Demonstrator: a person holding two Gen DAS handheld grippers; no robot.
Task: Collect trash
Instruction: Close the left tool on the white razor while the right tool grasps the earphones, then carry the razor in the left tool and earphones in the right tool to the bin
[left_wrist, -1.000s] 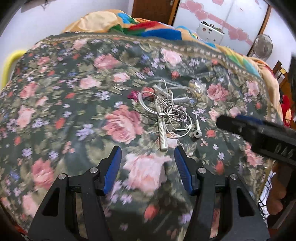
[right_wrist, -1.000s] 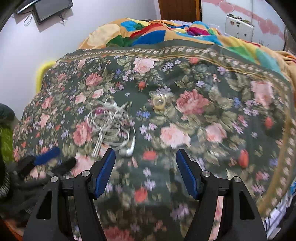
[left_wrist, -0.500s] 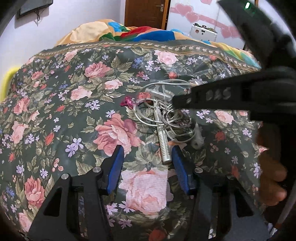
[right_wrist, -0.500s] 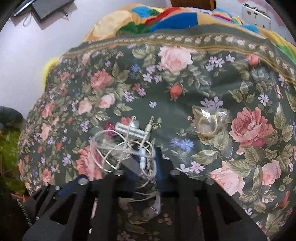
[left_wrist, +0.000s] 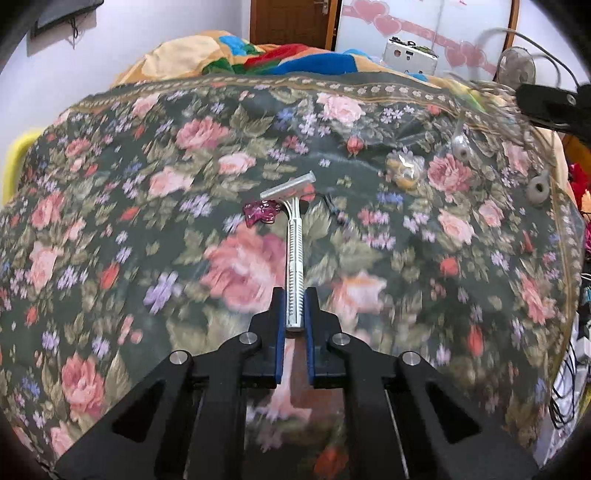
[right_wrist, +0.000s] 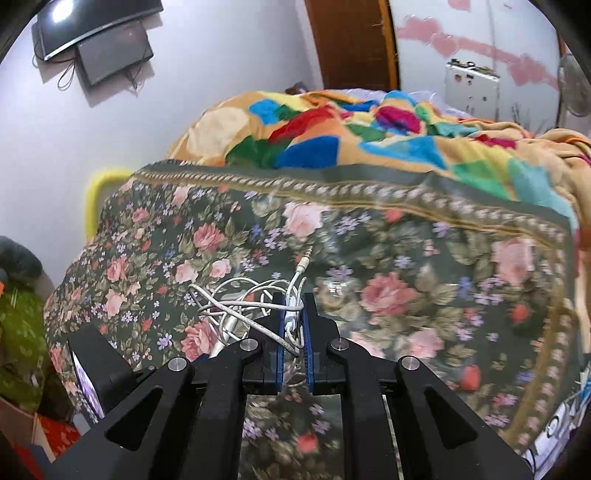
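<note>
Since a second ago both grippers have clamped: left gripper (left_wrist: 295, 310) on the grey disposable plastic razor (left_wrist: 294, 236), right gripper (right_wrist: 293, 325) on the tangled white earphone cable (right_wrist: 251, 299), lifted. Left on the floral bedspread (left_wrist: 147, 184): magenta foil wrapper (left_wrist: 260, 215) at eleven o'clock of the razor, clear crinkled packet (left_wrist: 404, 168) at two.

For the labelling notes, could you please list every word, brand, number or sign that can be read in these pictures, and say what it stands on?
No readable text in either view.
White box by the far wall: any marks too small and blurred to read.
Wall behind it: pink hearts, a decoration, no lettering.
Razor handle: ridges only, no brand to be seen.
Dark screens on the wall: blank.
</note>
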